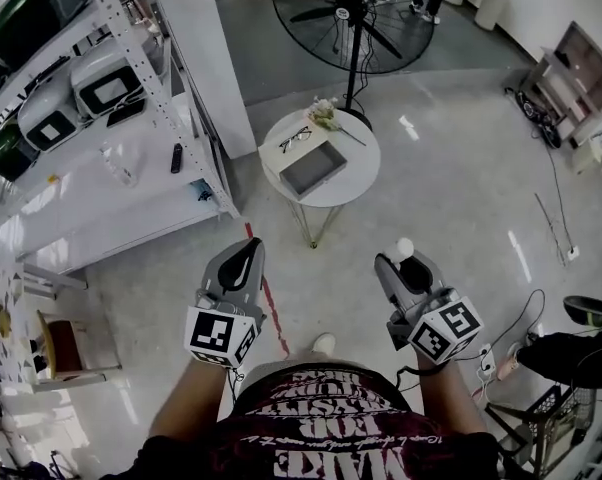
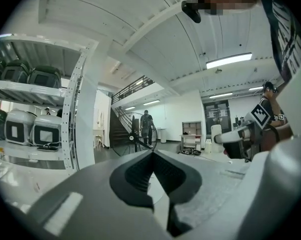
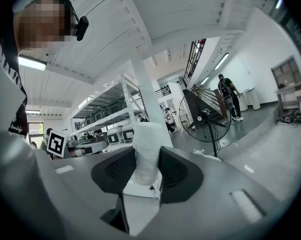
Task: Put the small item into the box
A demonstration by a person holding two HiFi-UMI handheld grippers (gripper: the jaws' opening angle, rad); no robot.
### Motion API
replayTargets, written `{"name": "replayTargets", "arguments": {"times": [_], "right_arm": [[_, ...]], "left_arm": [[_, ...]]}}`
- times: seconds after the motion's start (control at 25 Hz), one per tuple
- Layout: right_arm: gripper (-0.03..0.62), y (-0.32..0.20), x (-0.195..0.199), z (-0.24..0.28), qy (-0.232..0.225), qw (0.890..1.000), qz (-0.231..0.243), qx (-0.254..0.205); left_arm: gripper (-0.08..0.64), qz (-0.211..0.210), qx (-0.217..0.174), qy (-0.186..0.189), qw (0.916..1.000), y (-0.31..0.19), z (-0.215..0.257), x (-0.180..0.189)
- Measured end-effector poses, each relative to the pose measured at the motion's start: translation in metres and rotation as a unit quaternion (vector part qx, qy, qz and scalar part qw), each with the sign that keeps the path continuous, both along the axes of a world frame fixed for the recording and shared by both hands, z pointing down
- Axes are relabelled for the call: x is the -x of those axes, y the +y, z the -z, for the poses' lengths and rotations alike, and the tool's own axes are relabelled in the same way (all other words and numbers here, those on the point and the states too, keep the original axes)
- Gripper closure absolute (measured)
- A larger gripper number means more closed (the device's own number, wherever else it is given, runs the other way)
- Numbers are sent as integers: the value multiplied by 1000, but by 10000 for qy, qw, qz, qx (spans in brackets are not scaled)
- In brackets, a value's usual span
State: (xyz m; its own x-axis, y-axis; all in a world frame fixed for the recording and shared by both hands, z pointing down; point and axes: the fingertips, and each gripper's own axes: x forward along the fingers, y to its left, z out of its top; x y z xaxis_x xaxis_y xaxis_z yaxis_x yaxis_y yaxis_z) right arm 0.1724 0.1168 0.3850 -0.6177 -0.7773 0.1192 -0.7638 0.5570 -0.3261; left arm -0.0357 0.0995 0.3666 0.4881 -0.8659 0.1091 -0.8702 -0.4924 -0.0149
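Lower left of the head view, left gripper (image 1: 245, 250) idle, jaws together on nothing; upper centre, open box (image 1: 313, 168) on round table (image 1: 362, 160), well apart; lower right, right gripper (image 1: 399, 258) clamped on small white item (image 1: 404, 247), apparently held forward for delivery.

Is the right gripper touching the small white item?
Touching. In the right gripper view, the right gripper has both pads pressed against the small white item.

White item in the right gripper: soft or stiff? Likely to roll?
Likely light and a bit soft: the white item has a crinkled-looking surface, pinched in the right gripper. Its rounded shape suggests it may roll once released.
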Motion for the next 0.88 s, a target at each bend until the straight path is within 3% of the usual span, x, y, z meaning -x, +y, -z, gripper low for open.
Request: {"name": "replayTargets", "arguments": {"times": [0.32,0.88], "right_arm": [[425,-23,-22,-5,-84,9999,-49,62],[425,-44,-8,-1,511,9982,-185,-267]], "left_arm": [[558,96,123,-56,9999,-8,-7,-9],[558,198,-220,-170,9994,-36,2,1]]}}
